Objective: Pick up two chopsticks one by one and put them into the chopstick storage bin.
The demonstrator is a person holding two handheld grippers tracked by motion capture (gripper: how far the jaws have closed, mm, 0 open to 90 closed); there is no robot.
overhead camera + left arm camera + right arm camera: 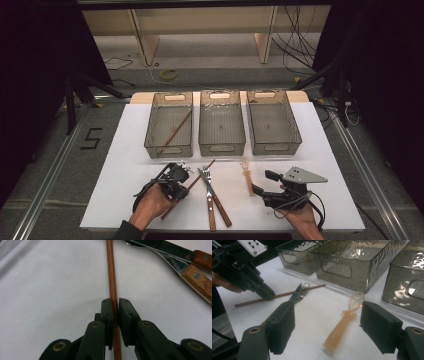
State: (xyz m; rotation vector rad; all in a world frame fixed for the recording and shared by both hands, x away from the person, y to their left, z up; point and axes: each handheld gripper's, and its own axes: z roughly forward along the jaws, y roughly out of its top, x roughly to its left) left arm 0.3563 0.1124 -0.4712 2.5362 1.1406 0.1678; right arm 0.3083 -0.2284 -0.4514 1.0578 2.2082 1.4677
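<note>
A brown chopstick (pixel 111 270) lies on the white table, and my left gripper (pixel 114 301) is shut on it partway along. In the high view the left gripper (pixel 184 189) sits at the front left, over the chopstick (pixel 201 174). My right gripper (pixel 329 315) stands open just above the table, with an amber plastic spoon (pixel 345 318) lying between its jaws, untouched. From above, the right gripper (pixel 262 182) is just right of the spoon (pixel 247 177). A wooden-handled fork (pixel 210 210) and knife (pixel 222 210) lie crossed between the two grippers.
Three grey see-through bins stand in a row at the back: left (pixel 169 150), middle (pixel 222 148), right (pixel 276 147). A second chopstick (pixel 176 131) leans inside the left bin. The white mat's front edge runs just beneath both hands.
</note>
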